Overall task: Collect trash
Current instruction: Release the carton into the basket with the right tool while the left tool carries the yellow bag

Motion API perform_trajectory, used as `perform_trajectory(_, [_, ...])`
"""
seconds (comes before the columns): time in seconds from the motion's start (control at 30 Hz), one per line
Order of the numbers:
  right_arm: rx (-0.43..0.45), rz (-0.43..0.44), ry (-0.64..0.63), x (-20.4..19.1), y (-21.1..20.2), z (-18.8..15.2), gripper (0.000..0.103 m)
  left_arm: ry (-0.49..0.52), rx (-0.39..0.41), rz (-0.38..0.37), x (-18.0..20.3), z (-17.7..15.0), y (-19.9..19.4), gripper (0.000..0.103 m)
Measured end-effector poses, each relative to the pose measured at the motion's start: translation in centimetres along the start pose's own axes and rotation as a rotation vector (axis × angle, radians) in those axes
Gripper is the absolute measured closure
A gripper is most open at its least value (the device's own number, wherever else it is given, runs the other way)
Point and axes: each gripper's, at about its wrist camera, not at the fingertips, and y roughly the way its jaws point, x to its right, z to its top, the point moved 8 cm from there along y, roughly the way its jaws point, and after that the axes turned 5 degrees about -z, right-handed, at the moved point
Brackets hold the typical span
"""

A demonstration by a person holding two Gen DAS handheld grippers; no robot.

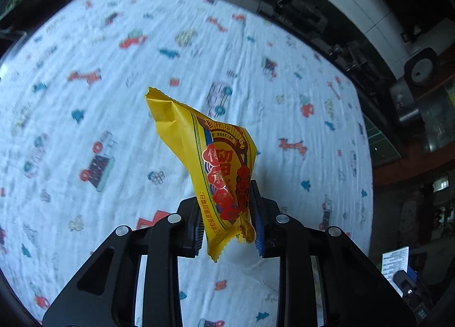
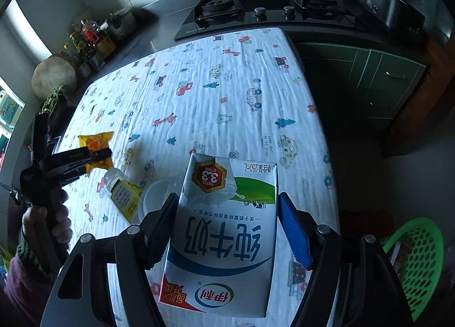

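My left gripper (image 1: pixel 227 213) is shut on a yellow snack wrapper (image 1: pixel 204 153) with red print and holds it above the patterned tablecloth (image 1: pixel 85 99). In the right wrist view the left gripper (image 2: pixel 99 156) shows at the left, still holding the wrapper (image 2: pixel 95 142). My right gripper (image 2: pixel 227 227) is shut on a white milk carton (image 2: pixel 224 230) with blue lettering, held above the table. A small bottle (image 2: pixel 122 190) with a yellow label lies on the cloth beside a white cup (image 2: pixel 155 199), just left of the carton.
A green plastic basket (image 2: pixel 415 267) stands off the table's right side, low at the right. A gas stove (image 2: pixel 264 14) and counter run behind the table. Jars and a round wooden block (image 2: pixel 54 76) stand at the back left.
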Motion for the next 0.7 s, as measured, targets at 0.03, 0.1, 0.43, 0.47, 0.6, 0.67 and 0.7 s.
perform_trajectory(0.03, [0.004,0.002,0.005,0.2,-0.2,-0.2,0.035,0.009,0.016,0.000,0.2,0.1,-0.7,0.077])
perform_trajectory(0.1, [0.014,0.002,0.014,0.9,-0.8,-0.7,0.035,0.022,0.042,-0.001,0.7,0.4,-1.9,0.077])
perform_trajectory(0.43, [0.046,-0.042,0.070,6.5,-3.4,-4.1,0.035,0.149,0.071,-0.071,6.3,-3.4,-5.8,0.077])
perform_trajectory(0.47, [0.049,-0.051,0.076,7.2,-3.7,-4.6,0.035,0.156,0.067,-0.078,6.9,-3.8,-5.8,0.077])
perform_trajectory(0.6, [0.063,-0.106,0.098,10.7,-5.0,-6.4,0.035,0.203,0.054,-0.114,9.7,-6.5,-6.3,0.077])
perform_trajectory(0.67, [0.067,-0.128,0.120,12.8,-5.7,-7.6,0.035,0.227,0.046,-0.131,11.2,-8.0,-6.5,0.077])
perform_trajectory(0.7, [0.068,-0.140,0.130,13.9,-5.9,-8.1,0.035,0.238,0.043,-0.137,11.8,-8.6,-6.5,0.077])
